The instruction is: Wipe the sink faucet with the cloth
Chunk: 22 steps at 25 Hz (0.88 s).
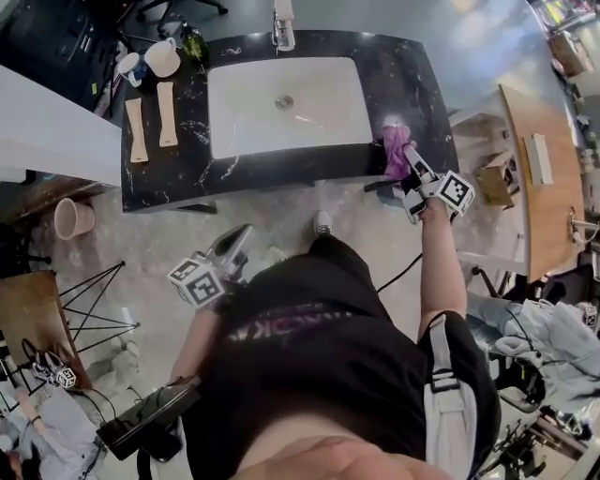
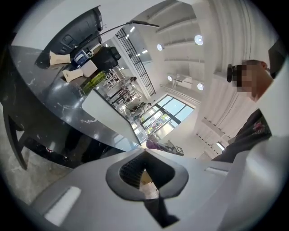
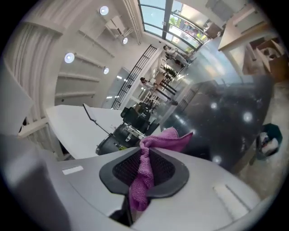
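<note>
Wiping not begun, by my reading: the faucet (image 1: 283, 28) stands untouched at the sink's (image 1: 234, 89) far edge. Right gripper (image 1: 410, 157) pinches the purple cloth (image 1: 395, 148) over the counter's (image 1: 422, 84) near right corner, well apart from the faucet. Left gripper (image 1: 236, 242) hangs low, jaws together, empty. Count: one cloth, one faucet, two wooden boards (image 1: 137, 129), two cups (image 1: 161, 58) far left.

The faucet (image 1: 283, 28) is cut off at the top edge, and some of the cloth (image 3: 158, 137) hides between the right gripper's (image 3: 145, 152) jaws.
</note>
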Each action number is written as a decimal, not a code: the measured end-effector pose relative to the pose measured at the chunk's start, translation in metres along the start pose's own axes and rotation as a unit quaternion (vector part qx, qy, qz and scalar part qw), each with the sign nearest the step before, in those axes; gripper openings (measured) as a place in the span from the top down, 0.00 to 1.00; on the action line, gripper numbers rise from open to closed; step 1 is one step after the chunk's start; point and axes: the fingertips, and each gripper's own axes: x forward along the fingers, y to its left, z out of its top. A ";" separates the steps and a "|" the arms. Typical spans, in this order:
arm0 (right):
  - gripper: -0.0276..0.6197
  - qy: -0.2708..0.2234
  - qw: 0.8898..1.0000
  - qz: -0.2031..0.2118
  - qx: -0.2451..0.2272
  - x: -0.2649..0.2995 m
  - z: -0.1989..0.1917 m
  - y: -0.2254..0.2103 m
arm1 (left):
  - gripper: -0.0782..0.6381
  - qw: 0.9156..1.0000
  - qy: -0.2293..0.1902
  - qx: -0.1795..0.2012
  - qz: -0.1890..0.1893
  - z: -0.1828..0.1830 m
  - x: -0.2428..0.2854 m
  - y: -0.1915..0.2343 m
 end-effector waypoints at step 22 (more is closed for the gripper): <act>0.72 0.067 0.966 -0.121 -0.217 0.004 0.025 -0.056 | 0.90 0.999 -0.005 0.039 0.024 -0.019 0.072 -0.057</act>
